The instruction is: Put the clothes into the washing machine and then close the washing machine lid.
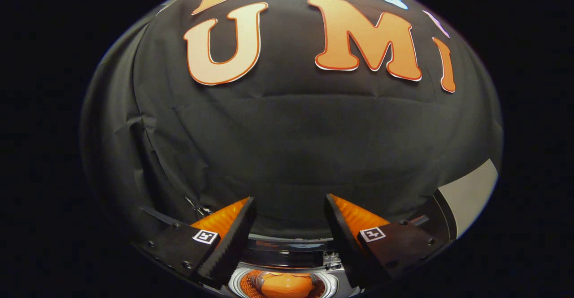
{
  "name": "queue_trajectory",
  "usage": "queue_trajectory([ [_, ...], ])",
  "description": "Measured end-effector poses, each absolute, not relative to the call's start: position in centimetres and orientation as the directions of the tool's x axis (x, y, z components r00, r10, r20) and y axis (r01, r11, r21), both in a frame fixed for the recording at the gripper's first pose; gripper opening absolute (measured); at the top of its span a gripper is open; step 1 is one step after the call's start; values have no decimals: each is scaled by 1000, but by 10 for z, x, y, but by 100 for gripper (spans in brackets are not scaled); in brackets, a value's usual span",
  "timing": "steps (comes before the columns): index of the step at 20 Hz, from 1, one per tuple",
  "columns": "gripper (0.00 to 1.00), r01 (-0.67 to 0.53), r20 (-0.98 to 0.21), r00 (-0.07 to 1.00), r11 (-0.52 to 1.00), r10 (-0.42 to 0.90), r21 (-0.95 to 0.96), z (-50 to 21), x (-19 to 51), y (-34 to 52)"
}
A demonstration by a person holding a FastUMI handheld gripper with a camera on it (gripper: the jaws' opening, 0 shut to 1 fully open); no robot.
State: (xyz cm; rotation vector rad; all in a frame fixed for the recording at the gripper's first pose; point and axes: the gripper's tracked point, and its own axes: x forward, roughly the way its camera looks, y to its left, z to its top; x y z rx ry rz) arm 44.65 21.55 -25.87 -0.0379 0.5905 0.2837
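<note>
My gripper (290,201) is open, its two fingers spread wide with nothing between them, pointing at the black cloth wall. Low down between the fingers I look into the washing machine's round drum (334,285), ringed by a pale metal rim. An orange piece of clothing (287,285) lies inside the drum. Just beyond the drum opening, the machine's lid (287,255) stands raised, a dark glossy band across the gap between the fingers.
The black cloth wall (287,154) hangs close behind the machine. A pale grey panel (471,195) shows beyond the right finger.
</note>
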Motion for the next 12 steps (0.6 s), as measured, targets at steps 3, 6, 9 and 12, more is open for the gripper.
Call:
queue_trajectory([
  [3, 99, -274, -540, 802, 961, 255, 47, -258, 441, 213],
  [6, 99, -285, -494, 827, 958, 269, 44, -253, 431, 210],
  [9, 99, -290, -469, 839, 956, 275, 42, -251, 421, 208],
  [12, 99, -294, -455, 845, 955, 279, 40, -250, 408, 205],
])
